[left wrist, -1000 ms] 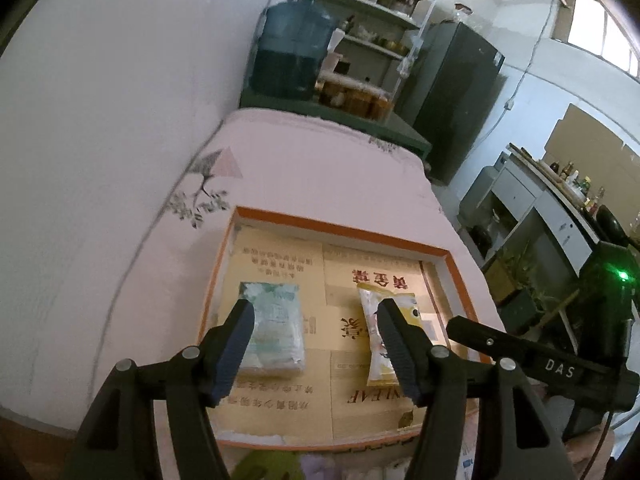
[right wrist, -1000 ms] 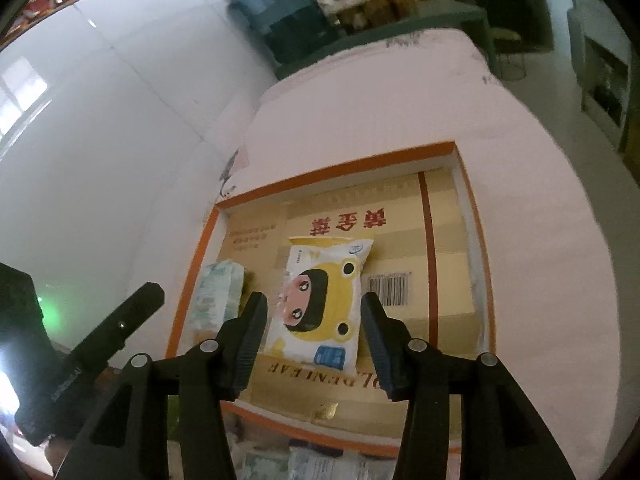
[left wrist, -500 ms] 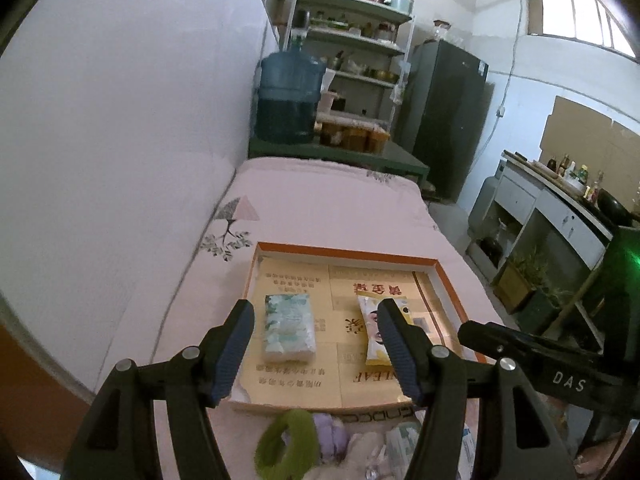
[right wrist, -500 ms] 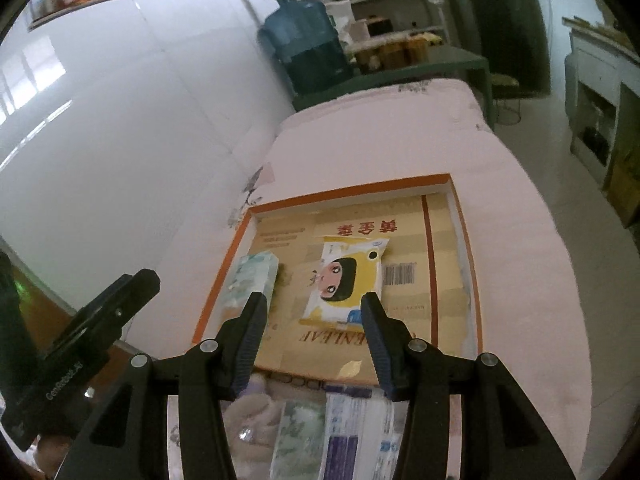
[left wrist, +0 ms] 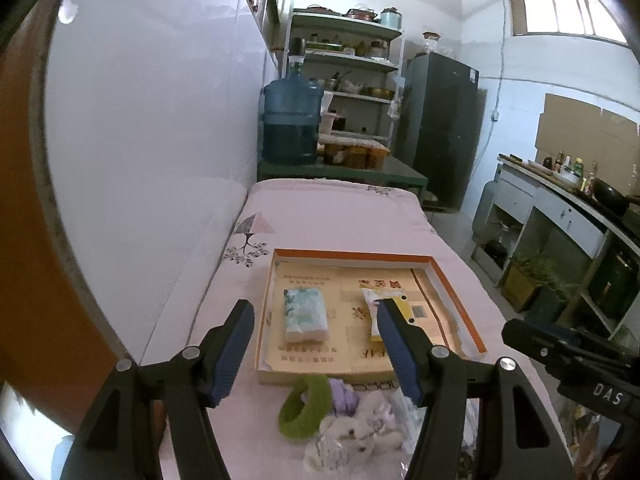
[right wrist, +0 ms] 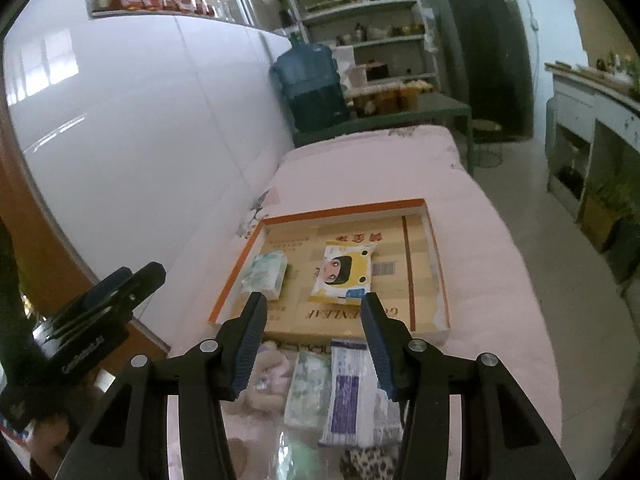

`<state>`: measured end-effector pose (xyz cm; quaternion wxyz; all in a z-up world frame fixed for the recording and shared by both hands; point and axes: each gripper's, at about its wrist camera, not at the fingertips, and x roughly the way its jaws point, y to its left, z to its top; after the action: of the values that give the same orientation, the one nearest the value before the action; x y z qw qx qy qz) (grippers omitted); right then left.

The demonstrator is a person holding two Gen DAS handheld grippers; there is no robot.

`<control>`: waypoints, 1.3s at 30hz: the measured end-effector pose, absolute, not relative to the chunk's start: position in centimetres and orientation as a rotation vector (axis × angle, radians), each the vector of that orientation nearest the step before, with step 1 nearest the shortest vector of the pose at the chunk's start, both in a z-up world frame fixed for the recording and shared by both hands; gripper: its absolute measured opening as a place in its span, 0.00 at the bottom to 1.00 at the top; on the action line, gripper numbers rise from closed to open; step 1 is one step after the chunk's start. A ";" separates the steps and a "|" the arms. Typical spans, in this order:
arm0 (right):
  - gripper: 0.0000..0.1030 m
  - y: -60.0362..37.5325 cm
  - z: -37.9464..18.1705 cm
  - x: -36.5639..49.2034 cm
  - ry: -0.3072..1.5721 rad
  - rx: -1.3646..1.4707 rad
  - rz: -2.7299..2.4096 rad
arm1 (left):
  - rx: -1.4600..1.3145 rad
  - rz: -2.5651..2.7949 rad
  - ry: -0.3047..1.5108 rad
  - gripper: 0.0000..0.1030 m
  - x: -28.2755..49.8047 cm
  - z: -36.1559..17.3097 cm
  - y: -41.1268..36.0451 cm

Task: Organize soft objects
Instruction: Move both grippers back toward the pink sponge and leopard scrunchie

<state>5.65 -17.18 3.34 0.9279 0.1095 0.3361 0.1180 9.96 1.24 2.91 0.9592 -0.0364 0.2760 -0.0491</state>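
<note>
Nearest, the left tool point(left wrist: 316, 322) hangs with its jaws spread wide and nothing between them; the right tool point(right wrist: 314, 316) is likewise wide open and holds nothing; both hover above the near end of a surface under a pink floral cloth point(left wrist: 332, 216) that may be a bed or a table, I cannot tell which. Just below them, at the near edge of the cloth, lies a loose heap of soft things: a green ring-shaped scrunchie point(left wrist: 305, 406), a small white plush toy point(left wrist: 360, 432), a greenish tissue pack point(right wrist: 308, 390) and, touching its right side, a white and purple packet point(right wrist: 352, 394). Just beyond the heap sits a shallow cardboard tray point(right wrist: 344, 209) with an orange rim; in its left half lies a pale green tissue packet point(left wrist: 305, 314), flat; in the middle, apart from it, lies a yellow wet-wipe pack point(right wrist: 344, 274) with a cartoon face. Farther off, past the far edge of the cloth, a blue water jug point(left wrist: 292, 120) stands on a green stand; behind it, shelves point(left wrist: 352, 60) and a dark refrigerator point(left wrist: 440, 132).
</note>
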 end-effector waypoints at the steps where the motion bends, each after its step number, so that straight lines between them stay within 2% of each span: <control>1: 0.49 -17.2 3.5 5.1 0.682 0.221 0.238 | -0.074 -0.102 0.558 0.62 9.7 2.9 1.3; 6: 0.49 -17.1 4.3 2.0 0.649 0.211 0.223 | -0.082 -0.120 0.540 0.62 7.7 3.4 1.5; 9: 0.55 -17.1 4.6 0.3 0.630 0.204 0.217 | -0.086 -0.131 0.528 0.62 6.3 3.6 1.8; 16: 0.58 -16.6 5.0 -2.8 0.611 0.176 0.222 | -0.084 -0.145 0.517 0.62 4.0 3.7 2.1; 29: 0.59 -16.6 4.0 -5.5 0.621 0.148 0.197 | -0.094 -0.155 0.520 0.62 1.4 2.9 2.6; 39: 0.60 -16.7 2.2 -6.1 0.656 0.123 0.168 | -0.079 -0.167 0.568 0.62 -0.2 0.3 2.1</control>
<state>-6.07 -16.74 2.21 0.9414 0.0602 0.3215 0.0825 -0.20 2.13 0.32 0.9558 -0.0390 0.2798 -0.0822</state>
